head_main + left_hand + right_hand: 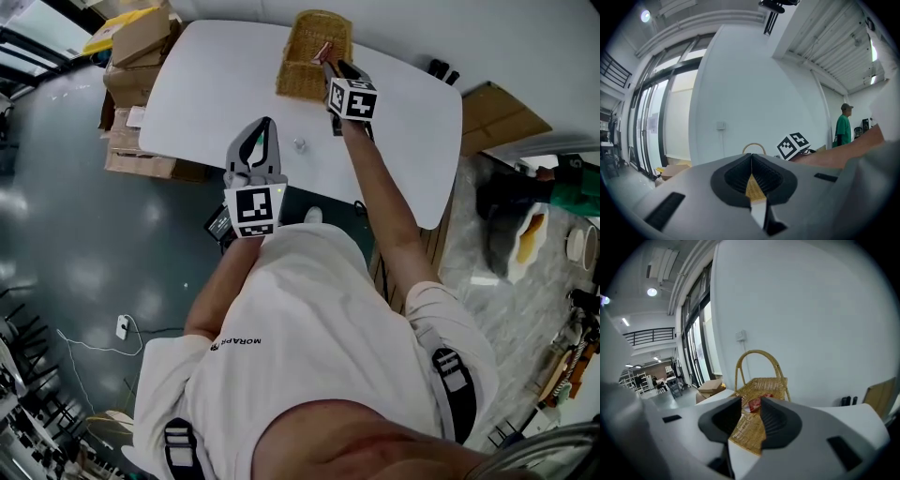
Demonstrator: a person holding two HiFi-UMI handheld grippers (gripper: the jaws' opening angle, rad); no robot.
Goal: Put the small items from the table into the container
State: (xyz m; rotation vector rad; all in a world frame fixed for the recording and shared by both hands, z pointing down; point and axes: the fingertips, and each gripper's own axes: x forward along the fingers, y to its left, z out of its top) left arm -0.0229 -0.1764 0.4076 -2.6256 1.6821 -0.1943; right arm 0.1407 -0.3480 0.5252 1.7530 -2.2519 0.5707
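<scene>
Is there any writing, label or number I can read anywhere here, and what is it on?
"MORAPR", perhaps cut off by a fold: on the person's white T-shirt.
The two white marker cubes: black-and-white square patterns, no letters.
Print on the small red packet in the woven wicker basket: too small to read.

The white shirt (pixel 309 309) carries 1 small line of dark print, roughly "MORAPR", well behind the left gripper (pixel 268 123) fingers. Nothing else is legible.
</scene>
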